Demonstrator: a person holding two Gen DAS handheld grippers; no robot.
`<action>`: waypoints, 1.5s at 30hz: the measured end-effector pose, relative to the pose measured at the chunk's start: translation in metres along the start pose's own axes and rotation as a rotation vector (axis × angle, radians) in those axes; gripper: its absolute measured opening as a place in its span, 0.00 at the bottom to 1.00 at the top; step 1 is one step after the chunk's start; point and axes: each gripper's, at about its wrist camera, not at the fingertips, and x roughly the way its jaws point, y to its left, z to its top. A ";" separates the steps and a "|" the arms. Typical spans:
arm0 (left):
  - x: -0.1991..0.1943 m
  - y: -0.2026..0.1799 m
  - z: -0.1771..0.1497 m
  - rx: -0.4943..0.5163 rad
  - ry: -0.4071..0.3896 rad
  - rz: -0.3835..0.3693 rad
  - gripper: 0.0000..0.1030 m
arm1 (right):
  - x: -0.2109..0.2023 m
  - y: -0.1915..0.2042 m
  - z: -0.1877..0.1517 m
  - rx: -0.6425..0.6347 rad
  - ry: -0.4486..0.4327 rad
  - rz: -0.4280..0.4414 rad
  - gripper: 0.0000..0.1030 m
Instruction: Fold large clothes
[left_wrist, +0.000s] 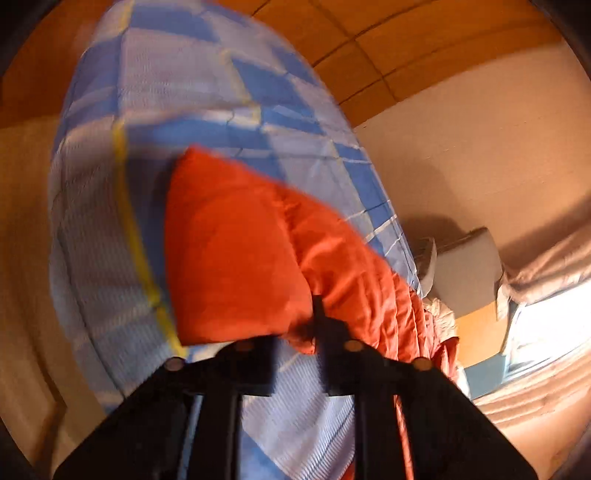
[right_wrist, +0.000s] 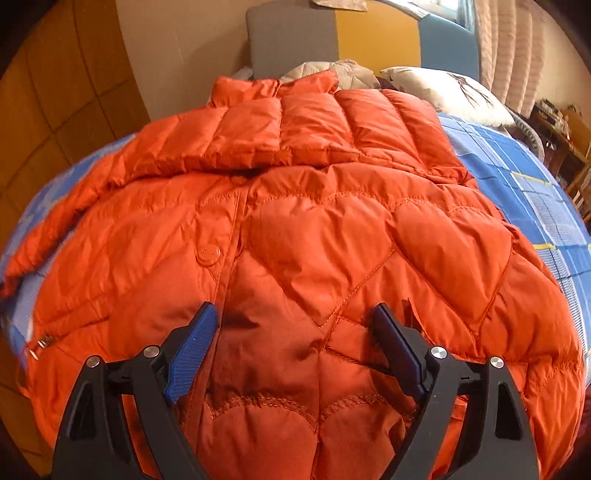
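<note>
Orange quilted jacket lies front-up on the checked blue bed cover, collar at twelve o'clock, one sleeve already crossed over the chest, probably to narrow it. The left tongs are pinched shut on a jacket corner, apparently to carry it over. The right tongs hover wide open and empty over the hem at six o'clock.

Jacket lies on bed (pillow behind).
</note>
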 end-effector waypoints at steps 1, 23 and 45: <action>-0.005 -0.010 0.006 0.054 -0.027 -0.010 0.09 | 0.002 0.002 0.000 -0.012 0.008 -0.010 0.84; 0.028 -0.249 -0.173 0.924 0.322 -0.485 0.07 | 0.013 0.005 -0.009 -0.035 -0.011 -0.029 0.89; 0.038 -0.183 -0.200 0.822 0.365 -0.329 0.68 | 0.016 0.003 -0.008 -0.028 -0.006 -0.025 0.90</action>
